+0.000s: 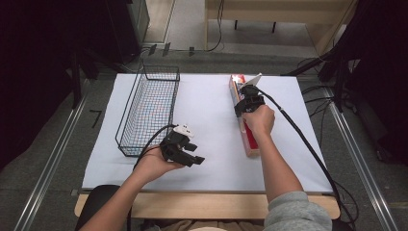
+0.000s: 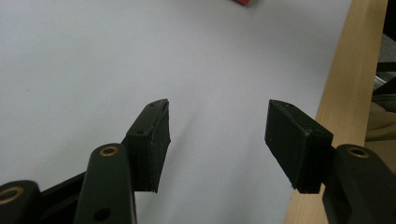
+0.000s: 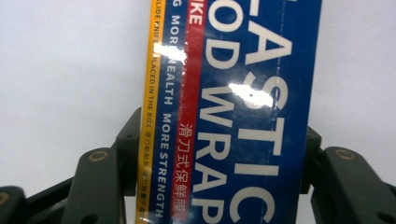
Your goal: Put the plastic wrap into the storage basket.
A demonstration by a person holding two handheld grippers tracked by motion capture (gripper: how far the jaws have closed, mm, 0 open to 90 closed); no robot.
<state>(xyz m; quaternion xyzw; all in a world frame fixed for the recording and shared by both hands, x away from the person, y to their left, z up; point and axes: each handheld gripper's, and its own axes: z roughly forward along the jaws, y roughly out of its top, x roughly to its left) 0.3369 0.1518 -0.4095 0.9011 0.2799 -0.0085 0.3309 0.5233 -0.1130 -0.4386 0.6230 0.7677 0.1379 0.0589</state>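
Two forearms reach in from the near edge of a white-covered worktop [image 1: 207, 159]. Left claw [image 1: 195, 155] hovers near the front, jaws spread wide apart with nothing between them, just beside the near end of a black wire basket [image 1: 149, 108]. Right claw [image 1: 239, 94] sits over a long plastic wrap box [image 3: 233, 112] lying lengthwise on the right side of the worktop; its jaws close against both long sides of the blue, red and yellow box.
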